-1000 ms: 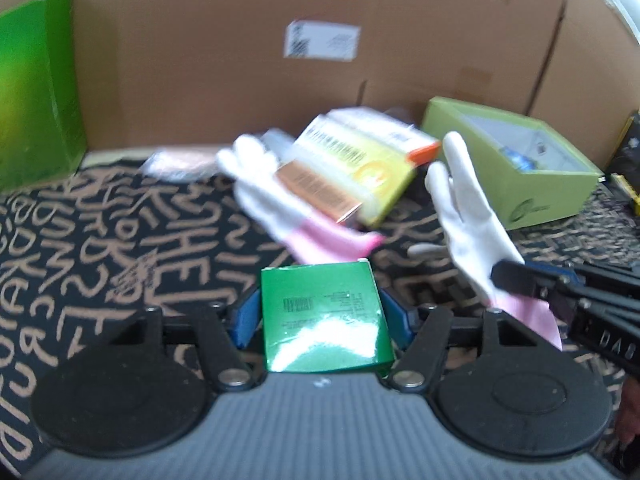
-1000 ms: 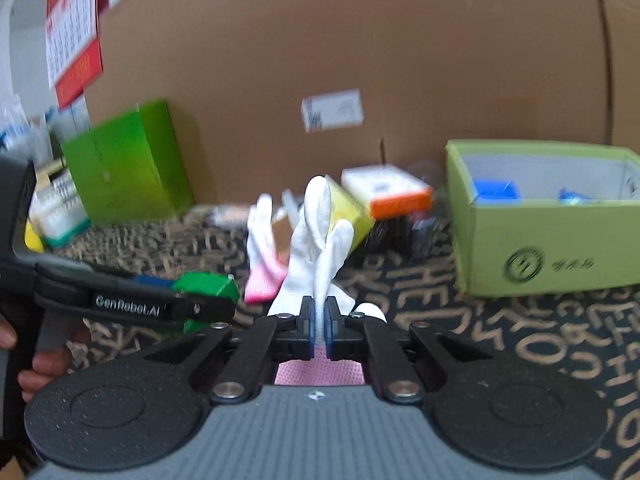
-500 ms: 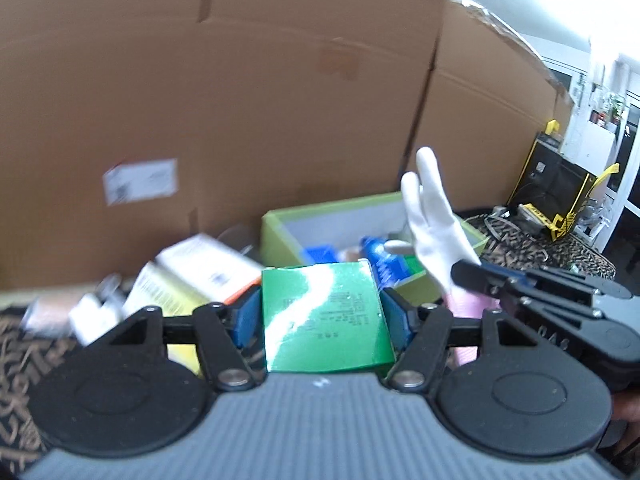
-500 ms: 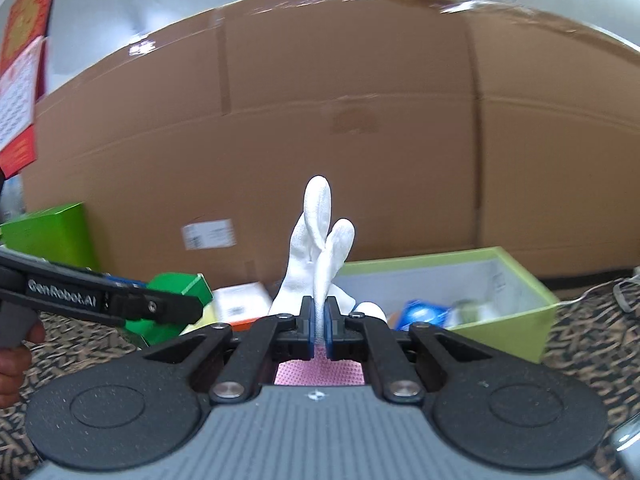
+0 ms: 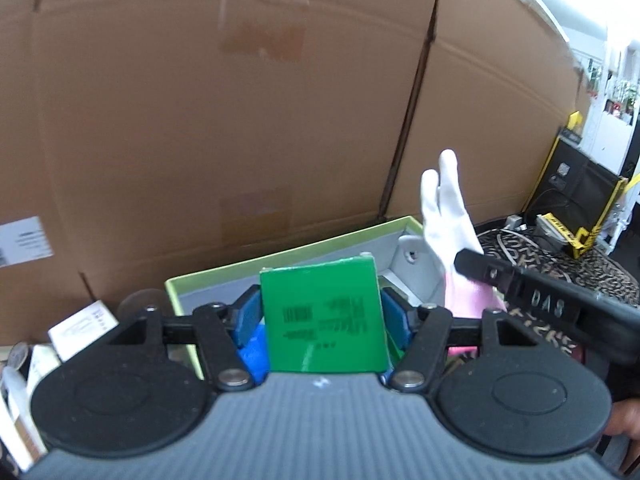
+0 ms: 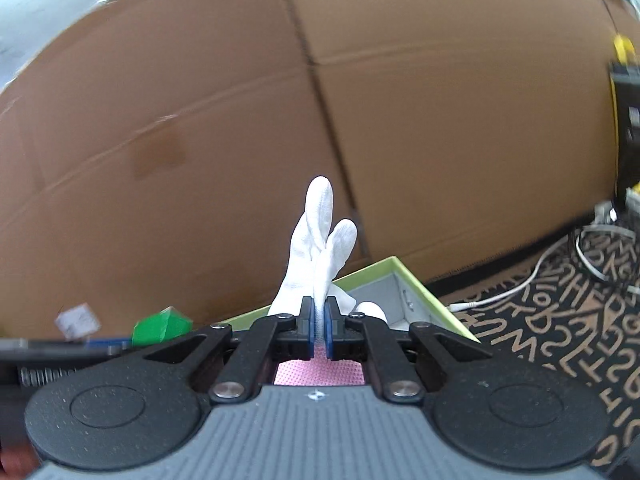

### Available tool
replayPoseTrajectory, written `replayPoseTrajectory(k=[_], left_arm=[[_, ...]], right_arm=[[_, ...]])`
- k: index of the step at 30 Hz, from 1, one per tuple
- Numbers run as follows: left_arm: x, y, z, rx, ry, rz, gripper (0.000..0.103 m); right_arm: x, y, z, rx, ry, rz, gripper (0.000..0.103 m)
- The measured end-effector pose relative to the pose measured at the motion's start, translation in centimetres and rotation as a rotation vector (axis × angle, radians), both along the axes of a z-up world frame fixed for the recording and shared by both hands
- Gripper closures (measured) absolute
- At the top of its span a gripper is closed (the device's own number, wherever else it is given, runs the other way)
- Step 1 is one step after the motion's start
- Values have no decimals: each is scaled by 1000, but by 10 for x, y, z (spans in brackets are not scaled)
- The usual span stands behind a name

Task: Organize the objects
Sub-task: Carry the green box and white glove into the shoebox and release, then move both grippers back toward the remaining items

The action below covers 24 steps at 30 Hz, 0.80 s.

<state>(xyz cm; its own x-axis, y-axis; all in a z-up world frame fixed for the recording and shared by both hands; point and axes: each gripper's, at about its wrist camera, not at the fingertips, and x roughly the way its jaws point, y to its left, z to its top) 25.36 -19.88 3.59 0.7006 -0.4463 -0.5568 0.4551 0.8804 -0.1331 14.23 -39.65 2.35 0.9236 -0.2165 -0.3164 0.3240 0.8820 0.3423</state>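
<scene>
A tall wall of brown corrugated cardboard (image 5: 224, 120) fills most of both views, creased and seamed, with a white printed label (image 5: 24, 242) low at its left. The floor is covered by a black carpet with tan lettering (image 6: 560, 320), where white cables (image 6: 532, 280) trail. Off to the right stands a black case with yellow edging (image 5: 576, 196), and beyond it a bright, washed-out white room (image 5: 616, 92)

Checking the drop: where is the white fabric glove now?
Pinched in the right gripper, the white fabric glove stands upright over the lime-green open box.
</scene>
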Motion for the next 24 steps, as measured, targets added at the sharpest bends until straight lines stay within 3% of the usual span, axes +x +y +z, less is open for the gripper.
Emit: replayPoseTrajectory(k=[4, 10, 13, 15, 17, 19, 24], left_arm=[[18, -12, -15, 13, 12, 21, 42], [32, -18, -39, 42, 29, 22, 41], [35, -16, -47, 40, 40, 15, 27], [32, -10, -47, 19, 31, 24, 11], [28, -3, -45, 6, 6, 32, 3], [22, 2, -38, -4, -17, 48, 0], [-1, 25, -24, -54, -53, 53, 0]], right_arm=[[24, -11, -17, 38, 25, -13, 96], [61, -5, -47, -51, 243, 22, 96], [67, 5, -49, -141, 305, 43, 93], [63, 8, -45, -157, 296, 53, 83], [53, 13, -37, -186, 255, 34, 49], [40, 18, -29, -230, 213, 5, 31], [6, 33, -11, -251, 134, 9, 28]])
